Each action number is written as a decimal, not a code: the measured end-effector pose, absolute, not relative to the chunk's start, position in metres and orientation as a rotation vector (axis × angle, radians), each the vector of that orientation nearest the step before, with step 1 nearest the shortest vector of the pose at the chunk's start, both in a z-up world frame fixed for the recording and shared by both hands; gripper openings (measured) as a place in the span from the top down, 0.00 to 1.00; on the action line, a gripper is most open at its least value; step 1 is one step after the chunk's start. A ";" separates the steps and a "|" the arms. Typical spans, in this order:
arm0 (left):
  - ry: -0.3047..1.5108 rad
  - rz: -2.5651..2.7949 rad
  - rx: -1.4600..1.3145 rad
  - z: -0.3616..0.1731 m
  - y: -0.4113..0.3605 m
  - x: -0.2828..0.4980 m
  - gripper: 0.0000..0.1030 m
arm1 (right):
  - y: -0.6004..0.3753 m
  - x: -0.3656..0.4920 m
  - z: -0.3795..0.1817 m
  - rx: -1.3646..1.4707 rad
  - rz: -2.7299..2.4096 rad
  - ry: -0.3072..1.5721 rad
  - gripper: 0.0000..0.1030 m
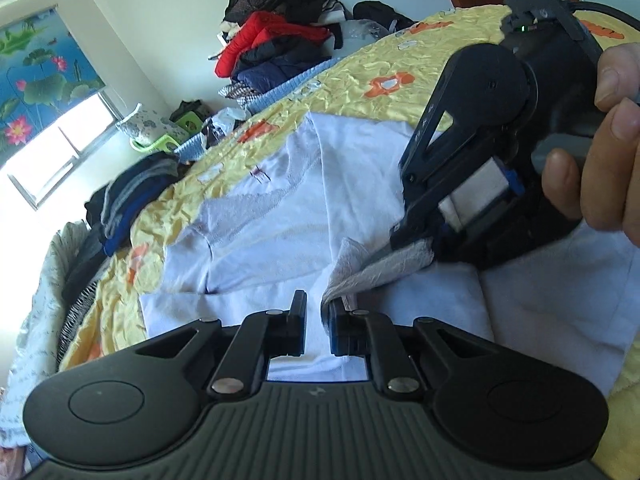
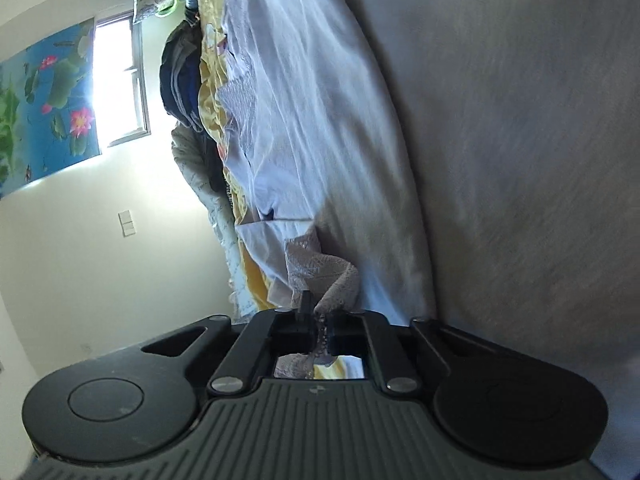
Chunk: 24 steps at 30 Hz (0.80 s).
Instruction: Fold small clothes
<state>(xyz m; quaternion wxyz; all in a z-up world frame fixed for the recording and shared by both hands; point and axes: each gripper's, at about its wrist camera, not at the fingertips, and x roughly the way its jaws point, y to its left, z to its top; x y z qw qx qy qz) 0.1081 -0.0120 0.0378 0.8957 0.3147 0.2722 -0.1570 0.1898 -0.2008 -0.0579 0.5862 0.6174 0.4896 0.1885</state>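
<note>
A small pale lace cloth (image 1: pixel 380 272) hangs stretched between my two grippers above a white shirt (image 1: pixel 280 220) spread on the bed. My left gripper (image 1: pixel 318 312), at the bottom of the left wrist view, has its jaws nearly together, and one end of the lace is caught at its right fingertip. My right gripper (image 1: pixel 414 246) comes in from the right, held by a hand (image 1: pixel 608 140), and is shut on the other end. In the right wrist view, which is rolled on its side, the lace (image 2: pixel 320 268) runs into the shut right gripper (image 2: pixel 319 320).
A yellow bedspread (image 1: pixel 380 60) with orange flowers lies under the shirt. A heap of red and dark clothes (image 1: pixel 276 40) sits at the far side. A folded dark stack (image 1: pixel 132 196) lies at the bed's left edge near the window (image 1: pixel 52 148). A blurred grey surface (image 2: pixel 520 160) fills the right of the right wrist view.
</note>
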 end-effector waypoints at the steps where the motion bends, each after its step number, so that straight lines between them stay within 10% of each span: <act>1: 0.577 -0.326 0.639 0.037 -0.010 0.107 0.90 | -0.202 0.190 -0.056 1.415 0.442 1.125 0.94; 6: 0.609 -0.343 0.516 0.040 0.006 0.096 0.76 | -0.212 0.198 -0.033 1.368 0.514 1.047 0.94; 10: 0.580 -0.285 0.364 0.051 0.032 0.093 0.23 | -0.230 0.204 0.008 1.342 0.599 0.907 0.94; 24: 0.638 -0.172 -0.164 0.055 0.097 0.130 0.20 | -0.322 0.129 -0.043 1.446 0.350 0.881 0.94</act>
